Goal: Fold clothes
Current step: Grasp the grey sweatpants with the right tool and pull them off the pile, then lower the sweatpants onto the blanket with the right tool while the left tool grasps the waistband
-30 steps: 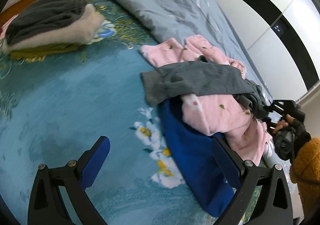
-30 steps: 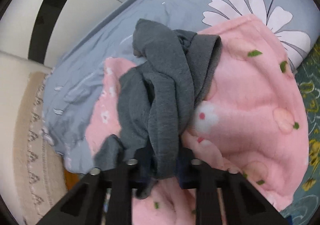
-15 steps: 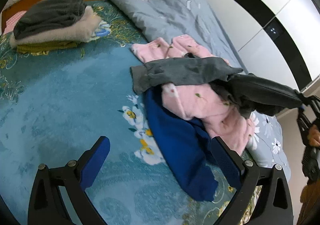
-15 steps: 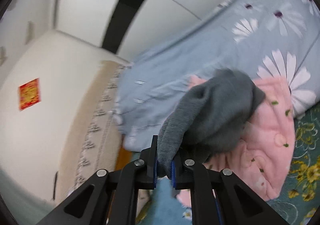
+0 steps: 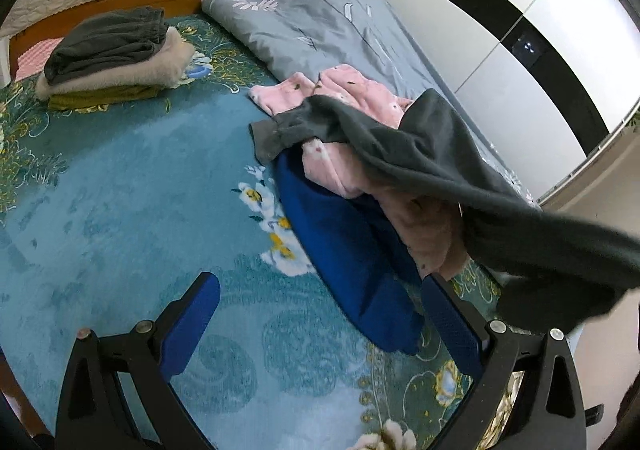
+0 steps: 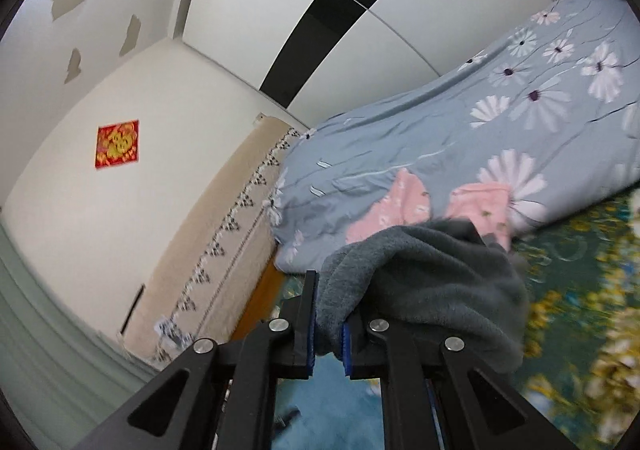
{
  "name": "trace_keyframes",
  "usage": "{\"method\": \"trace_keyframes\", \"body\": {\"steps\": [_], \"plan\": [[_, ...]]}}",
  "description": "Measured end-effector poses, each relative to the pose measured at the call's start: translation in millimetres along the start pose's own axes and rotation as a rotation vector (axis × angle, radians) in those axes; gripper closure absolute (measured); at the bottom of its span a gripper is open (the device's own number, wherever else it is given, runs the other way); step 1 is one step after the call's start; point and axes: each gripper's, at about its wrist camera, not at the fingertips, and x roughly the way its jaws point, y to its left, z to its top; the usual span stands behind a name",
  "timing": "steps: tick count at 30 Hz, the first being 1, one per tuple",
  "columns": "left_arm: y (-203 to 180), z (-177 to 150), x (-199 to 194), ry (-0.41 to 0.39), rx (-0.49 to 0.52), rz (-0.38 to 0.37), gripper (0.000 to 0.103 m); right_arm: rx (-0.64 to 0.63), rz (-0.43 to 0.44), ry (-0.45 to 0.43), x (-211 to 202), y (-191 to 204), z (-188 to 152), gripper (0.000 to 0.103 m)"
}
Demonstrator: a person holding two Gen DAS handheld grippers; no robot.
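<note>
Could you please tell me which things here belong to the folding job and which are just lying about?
Part of the job:
- dark grey fleece garment, clamped in the right claw
- pink floral fleece garment
- royal blue garment
- open left claw
- folded clothes stack

Just lying about:
- grey daisy-print duvet
- red wall decoration

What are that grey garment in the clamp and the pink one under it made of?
The grey garment looks like soft fleece or brushed knit: matte, with a fuzzy nap. The pink garment seems plush fleece too, printed with small flowers. The exact fibre cannot be told.
</note>
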Motion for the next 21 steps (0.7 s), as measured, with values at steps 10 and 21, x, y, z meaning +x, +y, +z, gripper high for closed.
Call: {"method": "trace_keyframes", "body": {"steps": [10,21], "plan": [[-8,-26,-14,0.005,0.062,0.003,0.002,0.056,-0.372,-0.101,-106,-90,-12,0.093],[-3,-34,-4,0.011,0.066,0.051,0.002,0.195,-0.727,0.126,-65,-191,-55,0.085]]}}
